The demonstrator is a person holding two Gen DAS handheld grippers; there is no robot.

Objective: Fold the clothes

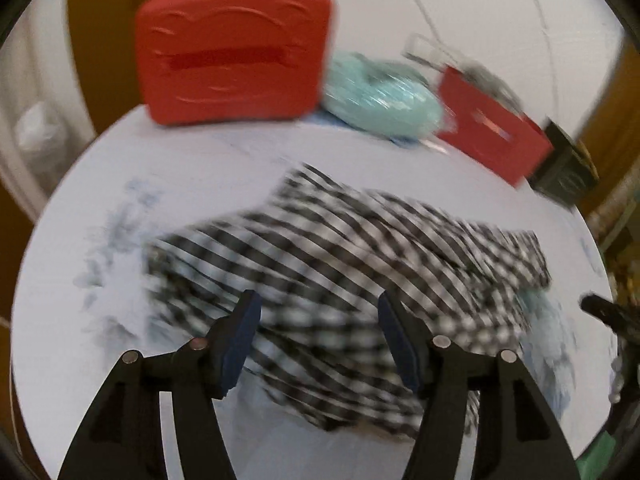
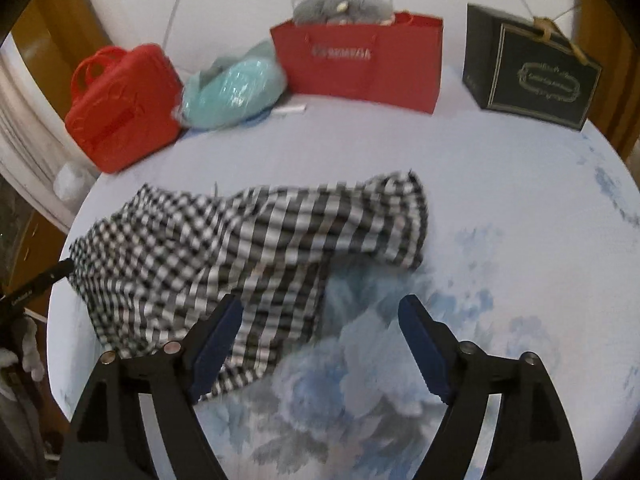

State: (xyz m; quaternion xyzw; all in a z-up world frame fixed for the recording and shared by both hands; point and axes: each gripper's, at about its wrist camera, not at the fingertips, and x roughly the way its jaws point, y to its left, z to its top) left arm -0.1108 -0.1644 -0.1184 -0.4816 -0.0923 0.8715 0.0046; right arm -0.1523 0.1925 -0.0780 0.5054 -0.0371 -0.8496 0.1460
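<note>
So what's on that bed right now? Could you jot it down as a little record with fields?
surface: bed sheet, pale blue with flower print
garment: checked cloth, black and white, rumpled, lying loose
left hand-held gripper: open, over the cloth
right hand-held gripper: open, holding nothing
far edge: red case, mint bundle, red paper bag, black box

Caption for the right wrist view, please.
Open right gripper above a crumpled checked garment on a floral sheet.
</note>
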